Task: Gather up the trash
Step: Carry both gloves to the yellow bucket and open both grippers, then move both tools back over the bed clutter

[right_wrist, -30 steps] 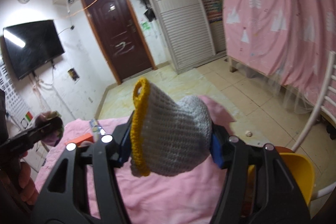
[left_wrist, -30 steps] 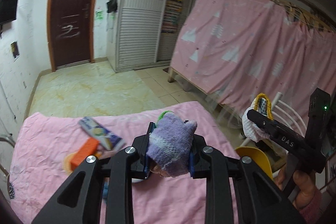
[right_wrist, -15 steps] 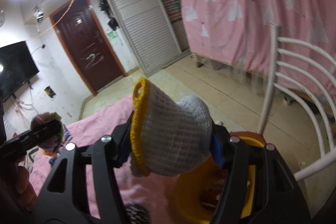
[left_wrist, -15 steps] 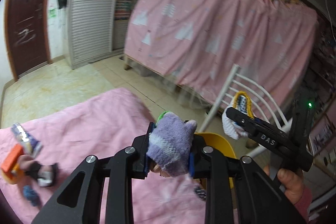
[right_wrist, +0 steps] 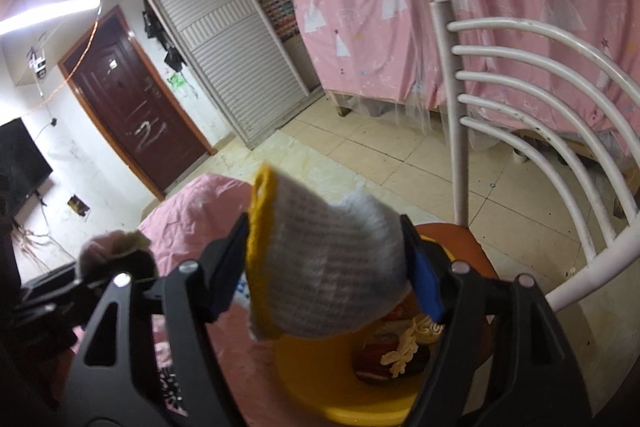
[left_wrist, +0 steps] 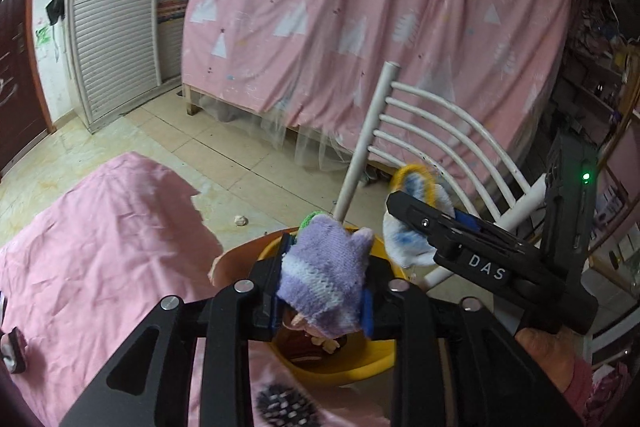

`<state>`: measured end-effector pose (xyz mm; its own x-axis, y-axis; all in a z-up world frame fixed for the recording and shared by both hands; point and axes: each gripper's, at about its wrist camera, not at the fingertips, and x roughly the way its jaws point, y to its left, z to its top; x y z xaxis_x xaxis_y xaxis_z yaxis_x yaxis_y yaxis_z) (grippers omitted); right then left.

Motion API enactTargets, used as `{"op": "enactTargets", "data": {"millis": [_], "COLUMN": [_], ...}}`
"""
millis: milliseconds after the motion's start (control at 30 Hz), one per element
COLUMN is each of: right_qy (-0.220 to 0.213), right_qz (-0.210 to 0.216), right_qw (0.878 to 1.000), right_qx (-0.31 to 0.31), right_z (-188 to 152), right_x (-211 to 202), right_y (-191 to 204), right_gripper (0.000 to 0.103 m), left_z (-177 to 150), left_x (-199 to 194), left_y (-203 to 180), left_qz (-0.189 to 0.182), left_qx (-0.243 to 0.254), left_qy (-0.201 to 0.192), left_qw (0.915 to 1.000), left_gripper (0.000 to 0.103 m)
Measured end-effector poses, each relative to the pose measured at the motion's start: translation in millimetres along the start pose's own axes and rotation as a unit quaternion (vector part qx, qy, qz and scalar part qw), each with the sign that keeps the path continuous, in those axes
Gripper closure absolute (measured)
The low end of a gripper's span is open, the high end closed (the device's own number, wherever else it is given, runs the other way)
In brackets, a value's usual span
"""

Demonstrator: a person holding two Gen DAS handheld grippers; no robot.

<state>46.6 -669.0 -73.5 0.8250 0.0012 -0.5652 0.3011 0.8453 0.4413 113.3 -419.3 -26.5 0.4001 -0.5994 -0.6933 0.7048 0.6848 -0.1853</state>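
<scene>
Both grippers sit over the yellow bin [left_wrist: 340, 367] at the bottom centre of each view. The left gripper [left_wrist: 324, 287] has a purple knitted glove [left_wrist: 324, 275] between its pads, jaws opening, cloth touching both sides. The right gripper [right_wrist: 324, 267] has a white glove with a yellow cuff [right_wrist: 320, 267] between its jaws, which are opening too — the right-hand blue pad looks to have parted from the cloth. Scraps lie inside the bin. A white chair [right_wrist: 520, 99] stands right behind it, pink cloth [left_wrist: 100, 247] at lower left.
</scene>
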Motion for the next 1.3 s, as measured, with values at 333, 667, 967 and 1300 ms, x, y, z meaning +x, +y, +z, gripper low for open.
{"op": "enactTargets", "data": {"millis": [333, 667, 967, 1300], "right_qy": [-0.019, -0.006, 0.015, 0.042], "right_qz": [-0.004, 0.018, 0.050, 0.078], "right_qw": [0.999, 1.000, 0.996, 0.987], "right_qx": [0.031, -0.012, -0.074, -0.132], "right_z": [1, 5, -1, -16], "right_x": [-10, 5, 25, 44], "right_y": [-18, 33, 116, 192], "right_gripper": [0.032, 0.032, 0.032, 0.032], "left_z": [0, -6, -18, -39], "left_x": [-4, -59, -118, -170], "left_y": [-14, 29, 95, 168], "left_qz": [0.001, 0.015, 0.059, 0.118], "left_qx": [0.026, -0.003, -0.048, -0.092], "left_qy": [-0.003, -0.043, -0.082, -0.106], "left_qw": [0.9997, 0.9989, 0.9937, 0.9831], "left_gripper": [0.038, 0.038, 0.036, 0.036]}}
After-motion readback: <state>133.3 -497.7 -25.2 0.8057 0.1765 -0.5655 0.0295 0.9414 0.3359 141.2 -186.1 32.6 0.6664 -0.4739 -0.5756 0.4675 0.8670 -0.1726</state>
